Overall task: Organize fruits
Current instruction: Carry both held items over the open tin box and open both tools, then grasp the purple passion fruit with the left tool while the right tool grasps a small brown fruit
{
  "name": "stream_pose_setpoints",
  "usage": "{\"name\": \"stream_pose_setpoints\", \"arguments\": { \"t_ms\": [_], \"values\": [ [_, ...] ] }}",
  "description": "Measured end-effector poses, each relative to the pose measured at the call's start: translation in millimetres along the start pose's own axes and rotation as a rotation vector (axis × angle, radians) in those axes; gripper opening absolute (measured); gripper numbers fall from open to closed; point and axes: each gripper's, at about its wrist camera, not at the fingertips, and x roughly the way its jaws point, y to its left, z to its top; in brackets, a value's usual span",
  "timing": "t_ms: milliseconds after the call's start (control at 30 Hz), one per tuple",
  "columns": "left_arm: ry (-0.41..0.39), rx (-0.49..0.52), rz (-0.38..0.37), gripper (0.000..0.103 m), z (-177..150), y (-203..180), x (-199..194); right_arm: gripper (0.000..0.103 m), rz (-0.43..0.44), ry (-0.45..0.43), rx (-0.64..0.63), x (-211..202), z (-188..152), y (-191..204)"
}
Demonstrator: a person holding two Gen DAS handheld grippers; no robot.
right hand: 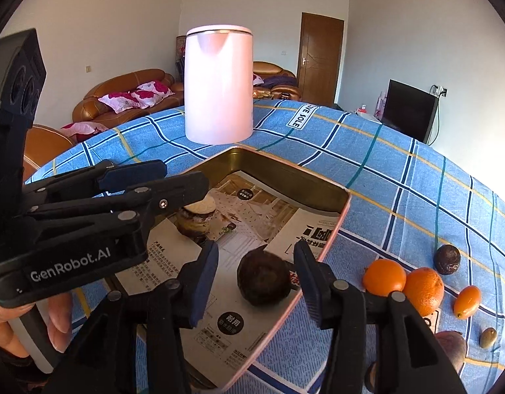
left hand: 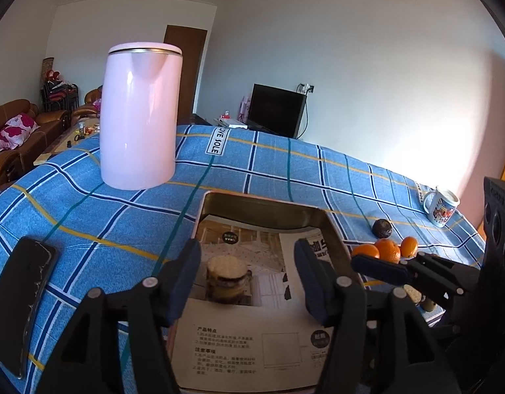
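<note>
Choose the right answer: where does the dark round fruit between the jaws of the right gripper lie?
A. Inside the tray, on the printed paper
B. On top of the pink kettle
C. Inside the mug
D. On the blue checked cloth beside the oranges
A: the dark round fruit sits on the printed paper inside the tray, between the open jaws of the right gripper.

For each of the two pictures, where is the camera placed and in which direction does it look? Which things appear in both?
Left wrist: sits on the left gripper, looks forward and down into the tin tray; its open fingers frame a sliced fruit piece; the right gripper enters from the right.
Right wrist: sits on the right gripper, looks down at the tray's near corner; a dark round fruit lies between its open fingers; a hand shows lower left.
Shared: tray, pink kettle, oranges, checked cloth.
</note>
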Motion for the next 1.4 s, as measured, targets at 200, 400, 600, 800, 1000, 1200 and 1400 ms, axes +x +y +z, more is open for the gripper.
{"name": "stream_pose_setpoints", "arguments": {
  "t_ms": [200,400,600,800,1000,1200,1400],
  "values": [
    [-0.029,0.033,-0.036,0.064,-5,-25,-13,0.059,-0.038,-0.076,0.055,-53,-25,-32],
    [-0.025,0.087,-0.086,0.07,-14,-60,-17,0.063,-0.164,-0.105,0.185,-101,-61,-94],
    [0.02,0.154,-0.146,0.072,-25,-101,-8,0.063,-0.208,-0.024,0.251,-113,-92,-128],
    [0.049,0.233,-0.196,0.072,-32,-138,-2,0.062,-0.122,0.084,0.255,-89,-103,-130],
    [0.092,0.284,-0.234,0.072,-34,-165,12,0.028,-0.034,0.133,0.276,-77,-107,-136],
    [0.132,0.345,-0.252,0.072,-36,-190,27,0.028,-0.151,0.084,0.316,-101,-120,-157],
    [0.211,0.437,-0.246,0.072,-41,-220,52,0.028,-0.187,0.063,0.385,-115,-133,-181]
  ]
}}
